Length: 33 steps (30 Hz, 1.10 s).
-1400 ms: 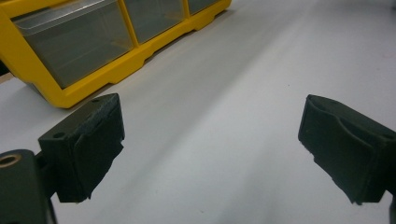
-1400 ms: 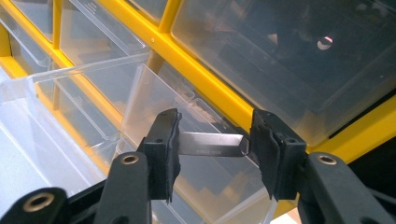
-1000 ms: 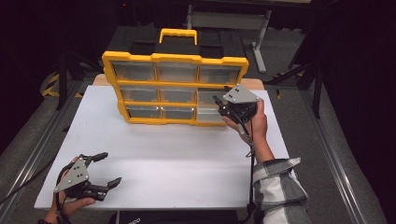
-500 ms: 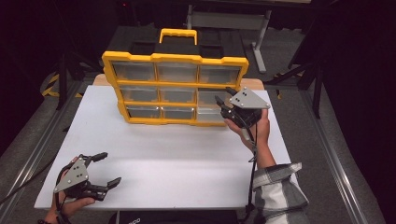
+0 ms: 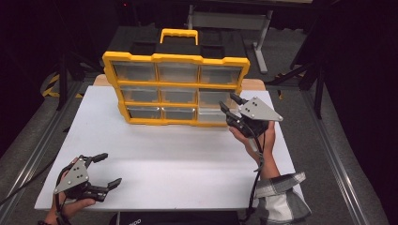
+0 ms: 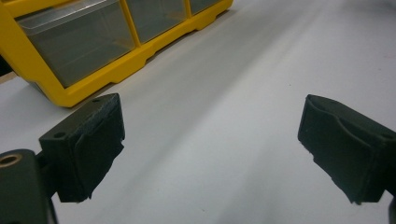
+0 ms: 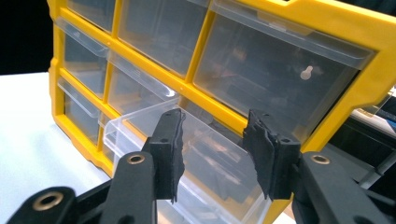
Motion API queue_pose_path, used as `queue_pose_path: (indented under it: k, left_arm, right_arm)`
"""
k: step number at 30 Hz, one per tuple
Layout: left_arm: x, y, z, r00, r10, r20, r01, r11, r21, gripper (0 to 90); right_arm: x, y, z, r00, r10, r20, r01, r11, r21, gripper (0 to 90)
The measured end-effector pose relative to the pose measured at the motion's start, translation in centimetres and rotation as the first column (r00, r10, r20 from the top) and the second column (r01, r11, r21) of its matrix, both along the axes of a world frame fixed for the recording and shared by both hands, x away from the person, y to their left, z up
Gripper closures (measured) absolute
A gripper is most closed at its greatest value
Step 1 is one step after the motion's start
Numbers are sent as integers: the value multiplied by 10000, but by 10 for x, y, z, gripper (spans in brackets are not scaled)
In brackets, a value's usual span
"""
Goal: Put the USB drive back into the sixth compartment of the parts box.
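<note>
Right-hand black two-jaw gripper [image 5: 230,108] up at the lower right drawer [image 5: 213,108] of the yellow plastic organiser cabinet with clear drawers [image 5: 176,89], jaws parted by a moderate gap and gripping nothing as far as can be told; seen in the right gripper view with jaws either side of the clear plastic drawer's [image 7: 187,154] upper rim, that drawer already drawn part way out of the frame and tilted forward; likely step in hand: pulling open, or pushing back, this one drawer at the cabinet's right end; next move calls for closing on the drawer's front lip or hooking a jaw behind it, then a straight pull along the runners, gently enough not to drag the whole cabinet across the white table top [image 5: 178,159]; left-hand black gripper [image 5: 101,171] resting low at the near left corner of the table, jaws spread wide and empty, well apart from the cabinet; compared with a second ago, right gripper shifted slightly right and outward from the cabinet face, drawer seemingly further out; left gripper unmoved.
</note>
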<state>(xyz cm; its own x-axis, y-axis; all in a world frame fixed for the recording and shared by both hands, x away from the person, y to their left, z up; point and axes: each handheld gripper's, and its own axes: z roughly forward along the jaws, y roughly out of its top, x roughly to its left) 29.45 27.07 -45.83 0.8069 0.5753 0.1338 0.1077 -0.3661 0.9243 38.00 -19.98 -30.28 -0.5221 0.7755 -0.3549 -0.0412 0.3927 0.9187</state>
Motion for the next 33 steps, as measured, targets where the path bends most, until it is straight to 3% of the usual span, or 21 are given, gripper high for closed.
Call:
queue_pose_path:
  k: [8,12,17,29,33]
  left_arm:
    - [0,-1,0,10000,-2,1,2,10000,0,83]
    - [0,-1,-1,10000,-14,-56,14,10000,-1,83]
    - [0,0,0,10000,4,12,-4,10000,78,84]
    - [-1,0,1,10000,4,86,-5,10000,47,83]
    - [-2,-1,1,10000,6,82,-6,10000,31,83]
  right_arm:
    - [-17,-3,-11,9997,218,65,-220,9993,305,484]
    - [-19,-3,-15,9997,135,186,-139,9996,227,467]
    - [-24,2,-20,9993,74,367,-74,10000,-19,385]
    - [-36,4,-26,9979,143,635,-156,9997,208,199]
    - [-38,5,-30,9978,196,627,-205,9997,136,181]
